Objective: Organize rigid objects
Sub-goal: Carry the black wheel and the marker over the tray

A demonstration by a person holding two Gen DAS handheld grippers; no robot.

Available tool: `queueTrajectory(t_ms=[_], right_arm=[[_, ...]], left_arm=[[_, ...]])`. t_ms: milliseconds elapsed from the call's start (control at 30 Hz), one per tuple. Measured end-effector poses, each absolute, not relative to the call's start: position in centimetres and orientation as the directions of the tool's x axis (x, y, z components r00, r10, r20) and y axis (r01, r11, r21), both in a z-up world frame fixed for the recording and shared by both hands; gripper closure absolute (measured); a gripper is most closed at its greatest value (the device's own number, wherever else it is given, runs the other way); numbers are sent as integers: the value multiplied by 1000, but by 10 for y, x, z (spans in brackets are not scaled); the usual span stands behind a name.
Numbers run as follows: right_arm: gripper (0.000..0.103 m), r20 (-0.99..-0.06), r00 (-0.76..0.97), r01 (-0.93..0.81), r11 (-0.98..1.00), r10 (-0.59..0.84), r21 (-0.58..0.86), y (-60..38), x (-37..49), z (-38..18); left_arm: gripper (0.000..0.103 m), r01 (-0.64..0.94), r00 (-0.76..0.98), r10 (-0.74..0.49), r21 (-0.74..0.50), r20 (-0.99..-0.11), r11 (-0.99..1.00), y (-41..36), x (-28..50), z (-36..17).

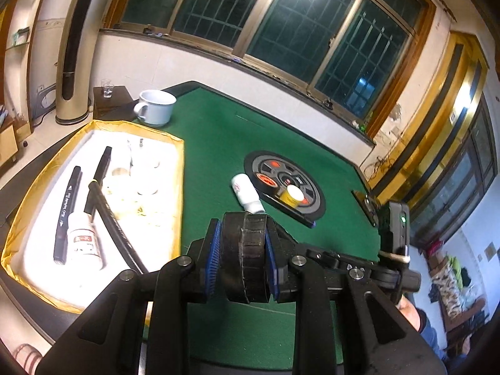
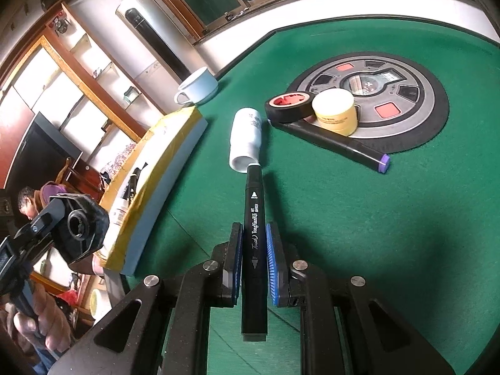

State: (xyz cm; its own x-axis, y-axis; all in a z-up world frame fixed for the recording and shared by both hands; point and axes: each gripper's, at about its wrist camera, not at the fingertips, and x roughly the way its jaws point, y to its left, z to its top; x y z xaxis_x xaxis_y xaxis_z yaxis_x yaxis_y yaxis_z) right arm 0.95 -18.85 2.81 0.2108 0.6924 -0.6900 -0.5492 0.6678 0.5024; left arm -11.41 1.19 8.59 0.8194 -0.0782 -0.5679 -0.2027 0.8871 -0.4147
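My left gripper [image 1: 240, 237] is shut on a black tape roll [image 1: 248, 259], held above the green table beside the yellow-rimmed white tray [image 1: 179, 168]. The tray holds black markers [image 1: 67, 212], a white bottle [image 1: 84, 240] and other pale items. My right gripper [image 2: 253, 240] is shut on a black art marker [image 2: 254, 247], lifted over the felt. On the table lie a white bottle [image 2: 245, 139], a red-cored black tape roll [image 2: 289, 106], a yellow jar [image 2: 336, 111] and a purple-capped marker [image 2: 340, 147].
A round grey control panel [image 2: 415, 106] is set in the table centre. A white mug [image 1: 156, 106] stands at the far table corner behind the tray. A person sits at the left in the right wrist view [image 2: 31, 203]. Windows and a wall run behind the table.
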Motion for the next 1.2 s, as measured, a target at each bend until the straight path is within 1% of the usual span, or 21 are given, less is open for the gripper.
queueTrajectory(t_ms=[333, 600, 733, 900, 1033, 1167, 1200], right_arm=[[90, -647, 215, -587, 626, 732, 513, -154, -4, 56], [89, -623, 147, -692, 529, 769, 491, -70, -27, 84], [89, -628, 104, -716, 496, 771, 491, -30, -40, 79], [89, -652, 81, -709, 503, 754, 493, 7, -43, 62], [89, -671, 82, -696, 524, 737, 491, 19, -44, 51], [89, -688, 84, -692, 539, 721, 481, 29, -45, 42], [89, -691, 89, -695, 542, 717, 473, 32, -46, 40]], left_arm=[[80, -257, 835, -54, -475, -547, 842, 62, -122, 75], [80, -345, 835, 5, -516, -551, 784, 115, -143, 59], [80, -383, 824, 29, -520, -565, 764, 131, -153, 48], [79, -414, 815, 39, -532, -579, 739, 150, -163, 35], [79, -415, 818, 39, -542, -574, 731, 159, -167, 32], [79, -406, 826, 14, -577, -564, 709, 170, -172, 27], [79, -412, 819, 15, -569, -574, 712, 170, -172, 24]])
